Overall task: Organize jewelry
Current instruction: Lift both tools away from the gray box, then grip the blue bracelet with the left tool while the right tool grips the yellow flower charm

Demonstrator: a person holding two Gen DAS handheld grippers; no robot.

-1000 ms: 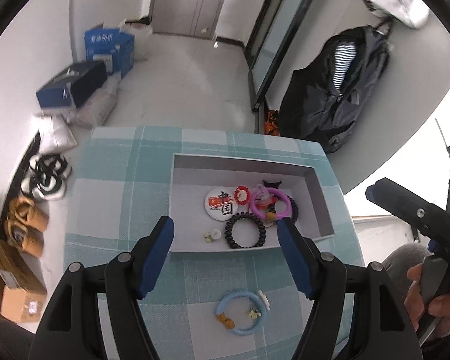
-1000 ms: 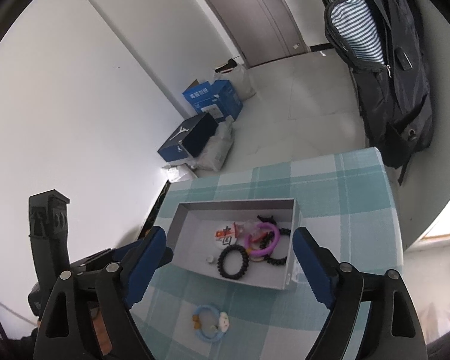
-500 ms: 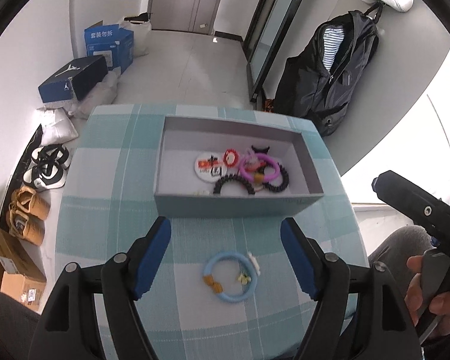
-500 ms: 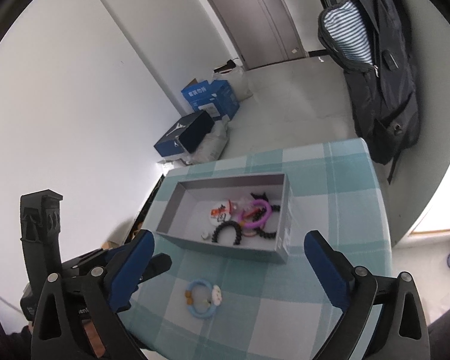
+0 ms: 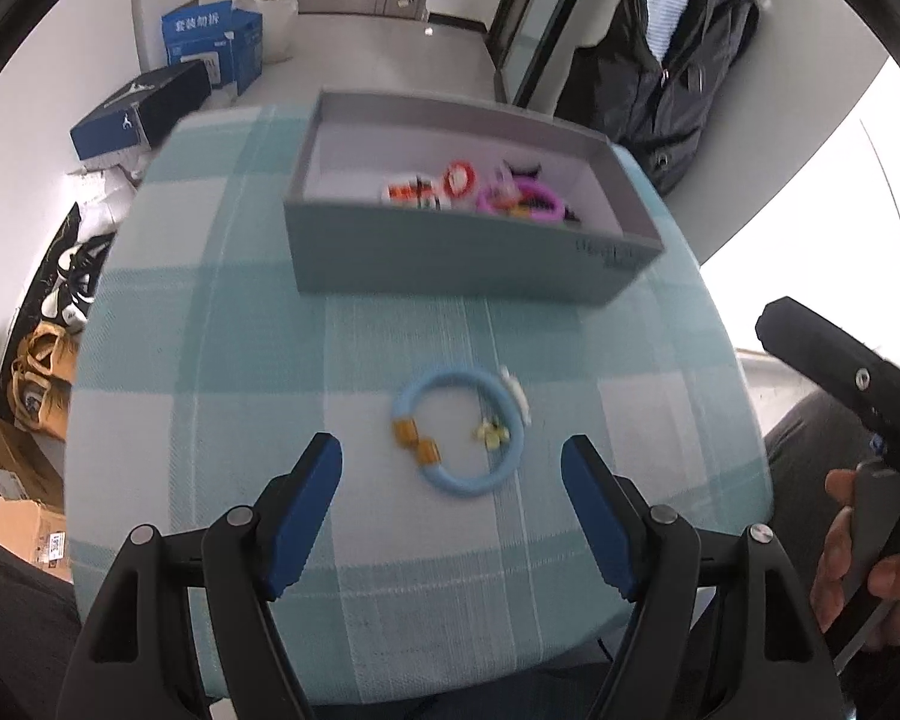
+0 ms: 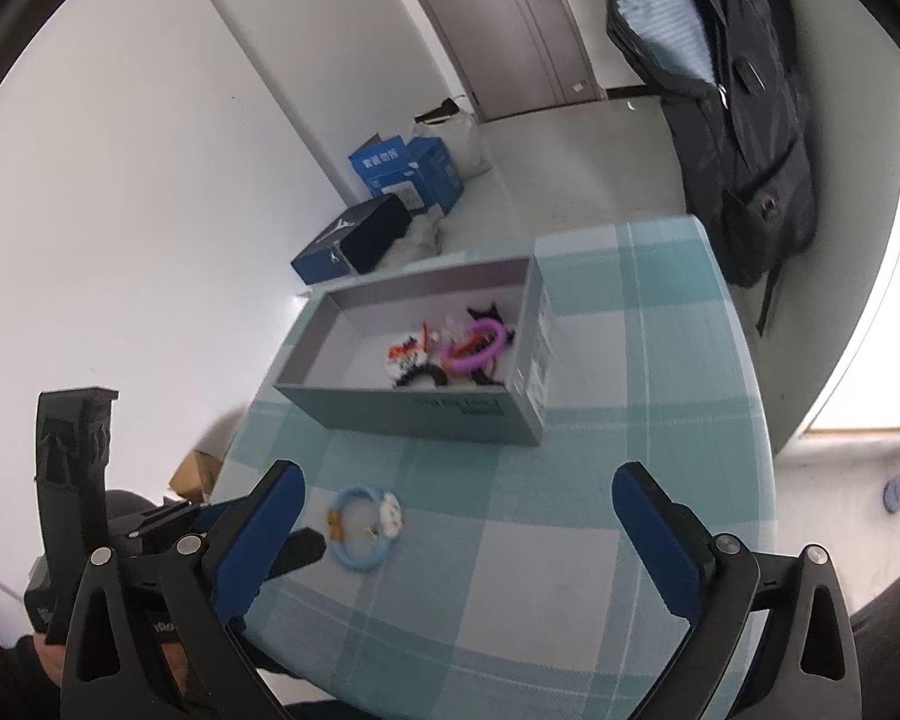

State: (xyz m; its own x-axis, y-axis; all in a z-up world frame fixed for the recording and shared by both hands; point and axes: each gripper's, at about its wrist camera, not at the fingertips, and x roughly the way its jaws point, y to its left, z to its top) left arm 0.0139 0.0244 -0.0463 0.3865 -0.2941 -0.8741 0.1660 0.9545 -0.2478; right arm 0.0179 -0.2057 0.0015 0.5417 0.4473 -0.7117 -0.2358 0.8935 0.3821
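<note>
A teal checked tablecloth (image 5: 222, 312) holds a grey box (image 5: 450, 258) of jewelry at the far side. A light-blue bracelet (image 5: 459, 429) lies just beyond the left gripper (image 5: 453, 468), whose fingers are spread wide and empty. The right gripper (image 6: 459, 498) is wide open too, with the bracelet near its left finger.

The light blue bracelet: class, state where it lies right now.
The light blue bracelet lies flat on the checked tablecloth, outside and in front of the grey box, just ahead of the open left gripper.

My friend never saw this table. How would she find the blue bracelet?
Look at the checked teal tablecloth with the grey box on it. In front of the box, alone on the cloth, lies the light blue bracelet. Every other ring sits inside the box; only this one has orange beads and a white charm.
</note>
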